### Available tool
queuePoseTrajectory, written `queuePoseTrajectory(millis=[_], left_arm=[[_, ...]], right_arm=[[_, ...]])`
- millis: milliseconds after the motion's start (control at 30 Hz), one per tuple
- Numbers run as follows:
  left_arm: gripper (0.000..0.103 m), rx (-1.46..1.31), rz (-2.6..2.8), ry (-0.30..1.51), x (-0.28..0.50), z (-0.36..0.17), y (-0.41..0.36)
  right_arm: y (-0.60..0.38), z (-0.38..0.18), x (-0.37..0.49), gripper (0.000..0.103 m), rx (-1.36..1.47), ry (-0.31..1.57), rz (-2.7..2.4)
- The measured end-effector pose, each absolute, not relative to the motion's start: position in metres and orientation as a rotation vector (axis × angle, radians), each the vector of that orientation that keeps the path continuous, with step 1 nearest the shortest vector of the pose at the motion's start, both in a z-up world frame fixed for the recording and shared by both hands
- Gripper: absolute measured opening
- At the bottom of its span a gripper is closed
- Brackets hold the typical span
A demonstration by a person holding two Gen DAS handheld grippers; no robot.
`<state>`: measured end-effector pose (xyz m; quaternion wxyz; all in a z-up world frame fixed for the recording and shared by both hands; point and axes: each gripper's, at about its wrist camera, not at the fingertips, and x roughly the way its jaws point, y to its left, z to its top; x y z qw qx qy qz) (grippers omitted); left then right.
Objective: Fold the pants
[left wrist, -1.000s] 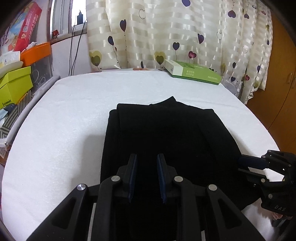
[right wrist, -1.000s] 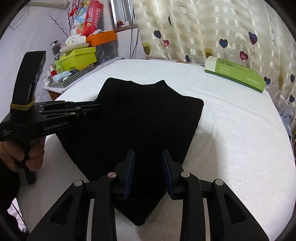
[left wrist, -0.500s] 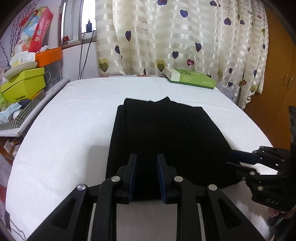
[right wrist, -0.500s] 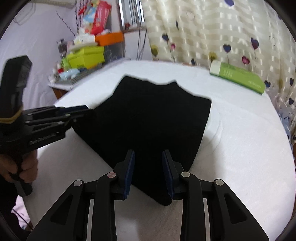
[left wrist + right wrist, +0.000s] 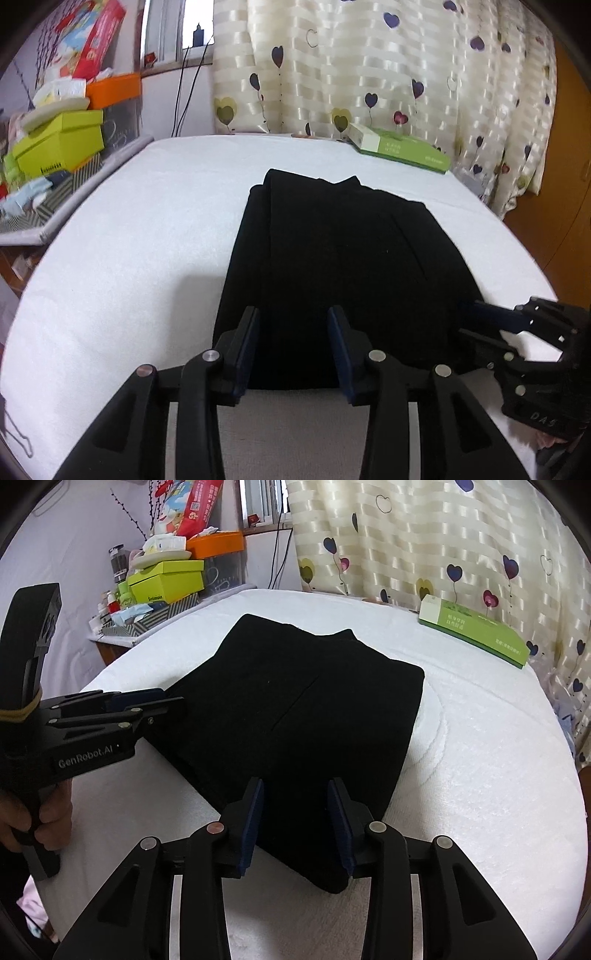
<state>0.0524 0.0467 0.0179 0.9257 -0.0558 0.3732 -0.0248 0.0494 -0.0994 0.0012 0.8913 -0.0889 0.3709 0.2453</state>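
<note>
Black pants (image 5: 343, 251) lie folded flat on the white bed (image 5: 147, 221). My left gripper (image 5: 293, 347) hovers over their near edge, open, with only flat cloth showing between its blue pads. In the left wrist view the right gripper (image 5: 463, 319) reaches in at the pants' right near corner. The right wrist view shows the pants (image 5: 306, 709) running away from my right gripper (image 5: 295, 819), which is open over their near corner. The left gripper (image 5: 173, 705) comes in from the left, touching the pants' left edge, held by a hand (image 5: 22, 827).
A green box (image 5: 399, 147) lies at the bed's far edge below the heart-patterned curtain (image 5: 369, 66). Stacked boxes and clutter (image 5: 166, 579) crowd a shelf to the left. A wooden wardrobe (image 5: 561, 184) stands at the right. White bed (image 5: 480, 757) surrounds the pants.
The left gripper's jaws have widened. Both grippers drew back from the pants half a second ago and now sit close over the near edge again. The pants stay flat.
</note>
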Motion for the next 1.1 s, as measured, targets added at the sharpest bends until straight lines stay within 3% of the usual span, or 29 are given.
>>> queuePoseTrajectory(millis=[1100], left_arm=[[0.05,-0.188,-0.103,0.768,0.053,0.016,0.063]], right_arm=[[-0.12,0.009,0.055,0.039,-0.061,0.787,0.56]])
